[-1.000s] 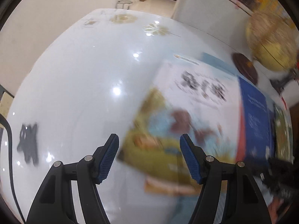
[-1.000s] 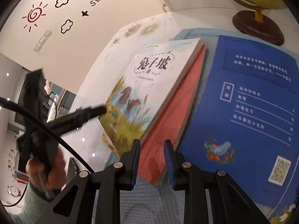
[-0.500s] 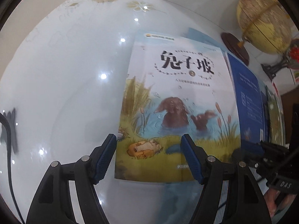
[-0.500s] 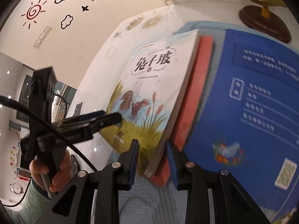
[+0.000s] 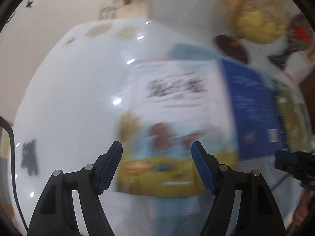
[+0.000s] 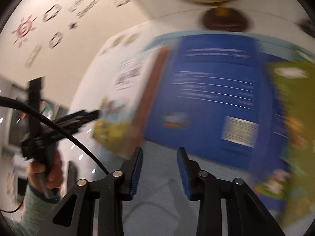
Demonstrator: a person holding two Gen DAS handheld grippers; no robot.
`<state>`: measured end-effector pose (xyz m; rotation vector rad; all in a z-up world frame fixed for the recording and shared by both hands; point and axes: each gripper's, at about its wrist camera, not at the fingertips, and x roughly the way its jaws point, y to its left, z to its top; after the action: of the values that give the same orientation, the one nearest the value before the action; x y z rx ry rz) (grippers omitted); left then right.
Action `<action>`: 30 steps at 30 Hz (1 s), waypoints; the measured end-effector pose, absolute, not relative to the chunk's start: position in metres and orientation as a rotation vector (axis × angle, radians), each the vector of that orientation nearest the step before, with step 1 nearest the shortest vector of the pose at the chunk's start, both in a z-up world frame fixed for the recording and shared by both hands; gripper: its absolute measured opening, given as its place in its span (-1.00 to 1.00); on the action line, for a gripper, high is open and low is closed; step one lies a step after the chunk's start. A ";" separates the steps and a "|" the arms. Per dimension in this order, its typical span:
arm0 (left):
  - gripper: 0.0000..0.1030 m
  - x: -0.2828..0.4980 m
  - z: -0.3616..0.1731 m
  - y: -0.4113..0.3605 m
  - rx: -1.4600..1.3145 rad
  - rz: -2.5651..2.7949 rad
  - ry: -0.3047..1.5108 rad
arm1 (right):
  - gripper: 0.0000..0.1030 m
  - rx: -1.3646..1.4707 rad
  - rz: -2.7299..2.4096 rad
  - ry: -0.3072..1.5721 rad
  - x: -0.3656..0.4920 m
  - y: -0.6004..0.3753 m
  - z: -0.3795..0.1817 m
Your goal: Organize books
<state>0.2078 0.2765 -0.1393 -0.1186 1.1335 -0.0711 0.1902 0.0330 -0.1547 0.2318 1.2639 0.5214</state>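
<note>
Both views are motion-blurred. A white and green picture book (image 5: 177, 122) lies flat on the white table, also in the right wrist view (image 6: 120, 100), on a red book (image 6: 153, 90). A blue book (image 5: 254, 106) lies to its right, large in the right wrist view (image 6: 208, 98), with a green book (image 6: 291, 118) beyond. My left gripper (image 5: 156, 163) is open and empty at the picture book's near edge. My right gripper (image 6: 159, 169) is open and empty, over a pale blue mat (image 6: 163, 196) just short of the blue book.
A yellow globe (image 5: 254, 17) on a dark round base (image 6: 222, 19) stands at the back of the table. The white table (image 5: 78, 98) stretches to the left. A wall with black and red drawings (image 6: 39, 23) is at the left.
My right gripper has opened, let go of the red book's edge and drawn back toward the blue book. My left gripper has pulled back a little from the picture book.
</note>
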 end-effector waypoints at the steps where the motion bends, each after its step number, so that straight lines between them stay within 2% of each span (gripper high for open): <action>1: 0.36 0.208 -0.134 0.264 -0.147 -0.125 1.123 | -0.27 0.230 0.489 1.260 0.188 0.023 -0.154; 6: 0.36 0.208 -0.123 0.181 -0.219 -0.410 1.116 | -0.23 0.284 0.258 1.229 0.155 -0.064 -0.148; 8: 0.36 0.211 -0.124 0.146 -0.214 -0.482 1.129 | -0.04 0.315 0.171 1.210 0.146 -0.095 -0.147; 10: 0.36 0.217 -0.131 0.114 -0.232 -0.542 1.165 | 0.02 0.348 0.085 1.176 0.135 -0.127 -0.144; 16: 0.34 0.202 -0.147 0.039 -0.255 -0.620 1.254 | 0.02 0.318 -0.051 1.104 0.134 -0.182 -0.135; 19: 0.34 0.193 -0.157 0.027 -0.262 -0.574 1.298 | -0.02 0.327 -0.064 1.103 0.149 -0.211 -0.144; 23: 0.34 0.191 -0.167 0.014 -0.305 -0.509 1.336 | -0.23 0.330 -0.034 1.134 0.172 -0.225 -0.157; 30: 0.34 0.182 -0.164 -0.010 -0.447 -0.529 1.311 | -0.22 0.271 0.117 1.161 0.169 -0.212 -0.161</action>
<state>0.1822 -0.0105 -0.1636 -0.4474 1.3114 -0.5288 0.1687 -0.2120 -0.1607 0.2710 1.1605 0.1170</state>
